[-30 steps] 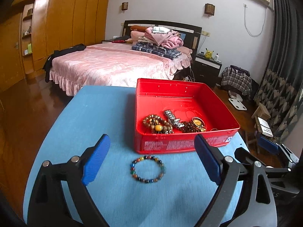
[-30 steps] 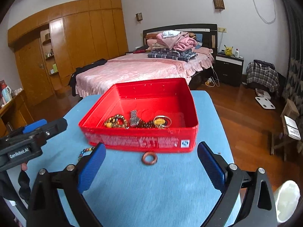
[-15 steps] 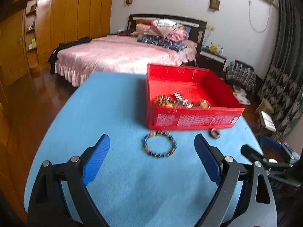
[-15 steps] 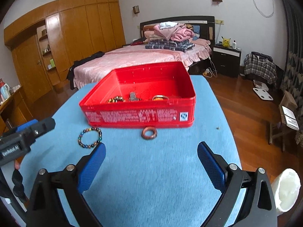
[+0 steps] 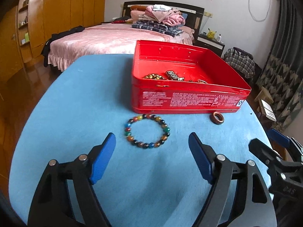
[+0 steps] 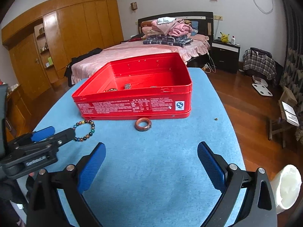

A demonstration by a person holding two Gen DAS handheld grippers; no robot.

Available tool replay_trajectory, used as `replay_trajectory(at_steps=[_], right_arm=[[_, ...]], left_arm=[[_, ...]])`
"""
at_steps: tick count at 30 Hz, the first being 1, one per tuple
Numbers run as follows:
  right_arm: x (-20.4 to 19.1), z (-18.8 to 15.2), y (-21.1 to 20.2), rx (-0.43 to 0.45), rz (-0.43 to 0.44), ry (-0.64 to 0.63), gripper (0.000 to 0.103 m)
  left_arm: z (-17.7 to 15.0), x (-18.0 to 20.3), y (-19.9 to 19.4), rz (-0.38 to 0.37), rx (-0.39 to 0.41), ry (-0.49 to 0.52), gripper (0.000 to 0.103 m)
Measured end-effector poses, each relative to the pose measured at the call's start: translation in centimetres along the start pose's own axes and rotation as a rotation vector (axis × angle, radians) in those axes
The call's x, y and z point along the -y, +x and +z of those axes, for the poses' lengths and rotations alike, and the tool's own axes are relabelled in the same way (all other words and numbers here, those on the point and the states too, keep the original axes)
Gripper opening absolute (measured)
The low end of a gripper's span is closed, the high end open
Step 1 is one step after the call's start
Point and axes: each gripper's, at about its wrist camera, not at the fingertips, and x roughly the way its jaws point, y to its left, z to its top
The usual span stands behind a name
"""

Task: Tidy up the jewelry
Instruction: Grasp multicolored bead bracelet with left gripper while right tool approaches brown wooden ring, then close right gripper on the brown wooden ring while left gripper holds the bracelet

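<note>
With both grippers hovering over the blue tabletop [image 5: 79, 98], neither holds anything. Left gripper [image 5: 151, 151]: fingers spread wide, multicolour bead bracelet [image 5: 147, 131] lying flat at frame centre, just ahead of the tips and in line with the gap. Right gripper [image 6: 150, 158]: fingers also wide apart, brown ring [image 6: 143, 124] flat on the tabletop at centre frame, just beside the near wall of the red tin box [image 6: 132, 106]. Box interior holds a brown bead bracelet [image 5: 153, 76], a metal link band [image 5: 173, 75] and more pieces I can't tell apart. Bracelet sits left of ring, well apart.
</note>
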Motion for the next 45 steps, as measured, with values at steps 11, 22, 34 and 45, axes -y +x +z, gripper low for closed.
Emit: replay_trajectory(at_steps=[11,22,34,45], right_arm=[[1.2,0.3,0.4,0.004,0.001,0.018,0.095],[0.3,1.4,1.6,-0.012,0.031,0.007,0.095],[-1.6,3.0,6.3,-0.124,0.046,0.033,0.094],[-1.4,3.5,8.8,-0.176,0.031,0.041,0.063]], left_arm=[[0.8,1.9,4.4,-0.023,-0.099,0.025,0.043],[0.8,1.0,5.1,-0.024,-0.122,-0.006,0.007],[1.4,-1.3,3.6,-0.012,-0.070,-0.052,0.006],[2.1,-1.0,4.6,-0.040,-0.068,-0.052,0.006]])
